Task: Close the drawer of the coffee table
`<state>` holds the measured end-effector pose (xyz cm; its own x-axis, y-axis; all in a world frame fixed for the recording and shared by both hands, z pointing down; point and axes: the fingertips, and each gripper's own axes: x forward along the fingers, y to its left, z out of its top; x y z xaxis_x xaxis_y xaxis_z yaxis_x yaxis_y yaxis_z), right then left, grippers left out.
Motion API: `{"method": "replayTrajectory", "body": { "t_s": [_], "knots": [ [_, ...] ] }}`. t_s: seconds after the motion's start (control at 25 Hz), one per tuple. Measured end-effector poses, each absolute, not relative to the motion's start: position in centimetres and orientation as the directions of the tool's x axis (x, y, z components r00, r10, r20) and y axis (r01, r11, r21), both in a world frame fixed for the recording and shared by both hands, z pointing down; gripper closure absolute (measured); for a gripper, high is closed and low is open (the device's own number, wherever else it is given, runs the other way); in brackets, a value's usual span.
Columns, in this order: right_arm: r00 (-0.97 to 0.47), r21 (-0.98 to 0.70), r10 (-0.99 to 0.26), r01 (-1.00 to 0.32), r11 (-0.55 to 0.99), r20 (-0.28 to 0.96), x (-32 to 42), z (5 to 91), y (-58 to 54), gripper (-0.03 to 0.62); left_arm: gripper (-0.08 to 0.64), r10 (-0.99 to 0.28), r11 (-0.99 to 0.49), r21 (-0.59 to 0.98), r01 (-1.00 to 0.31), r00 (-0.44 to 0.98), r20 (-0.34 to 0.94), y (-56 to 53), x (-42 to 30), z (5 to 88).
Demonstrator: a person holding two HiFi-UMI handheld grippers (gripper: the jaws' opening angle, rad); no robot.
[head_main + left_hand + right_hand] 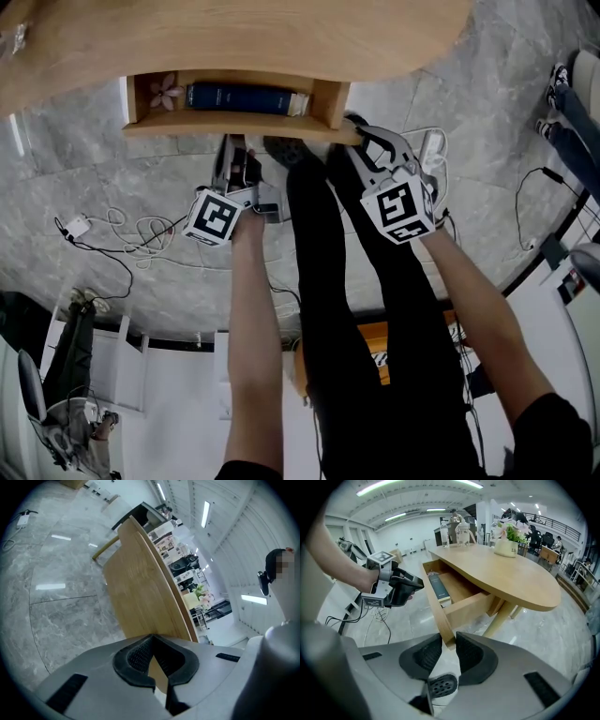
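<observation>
Drawer point(234, 124) stands pulled out from under the coffee table point(281, 37) at the top of the head view, with a dark book point(246, 97) and a pale flower-shaped piece point(167, 91) lying inside.

Handling, as judged: a rigid wooden box, lightly loaded, that should slide straight in with little effort. The front panel is the sound place to press or hold. A hold at one corner may skew the drawer as it goes in, so the push should run square to the panel.

Right gripper point(446, 644): jaws closed on the right-hand corner of the front panel, pads against the wood on both faces.

Left gripper point(152, 639): pads meet at their tips and hold nothing. In the head view it sits just below the panel, left of centre.

Views compared: the right gripper view alone shows how far the drawer is out, plus a flower pot point(508, 538) and bottles point(461, 531) on the tabletop. The head view alone shows both tools against the panel. The left gripper view shows only wood and grey floor, no drawer.
</observation>
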<state>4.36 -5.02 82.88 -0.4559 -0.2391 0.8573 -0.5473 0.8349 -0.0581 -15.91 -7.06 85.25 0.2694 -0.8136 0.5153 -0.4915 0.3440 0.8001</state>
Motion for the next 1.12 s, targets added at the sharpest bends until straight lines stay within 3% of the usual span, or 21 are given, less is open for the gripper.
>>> {"method": "replayTrajectory", "body": {
  "t_s": [0.36,0.84,1.12],
  "knots": [
    [-0.467,-0.063,-0.301,-0.616,0.785,0.831,4.6,81.9,-8.5,0.505,0.551,-0.853,0.358,0.842,-0.404,0.226,0.471,-10.7,-15.1,84.1],
    [-0.445,-0.039,-0.351,-0.662,0.749,0.824,6.4,83.2,-13.2,0.503,0.551,-0.845,0.255,0.833,-0.491,0.305,0.438,-15.8,-13.0,84.2],
    [-0.436,-0.027,-0.375,-0.681,0.732,0.818,6.9,83.4,-14.6,0.502,0.551,-0.839,0.271,0.827,-0.492,0.301,0.454,-17.0,-12.5,84.7]
  ]
}}
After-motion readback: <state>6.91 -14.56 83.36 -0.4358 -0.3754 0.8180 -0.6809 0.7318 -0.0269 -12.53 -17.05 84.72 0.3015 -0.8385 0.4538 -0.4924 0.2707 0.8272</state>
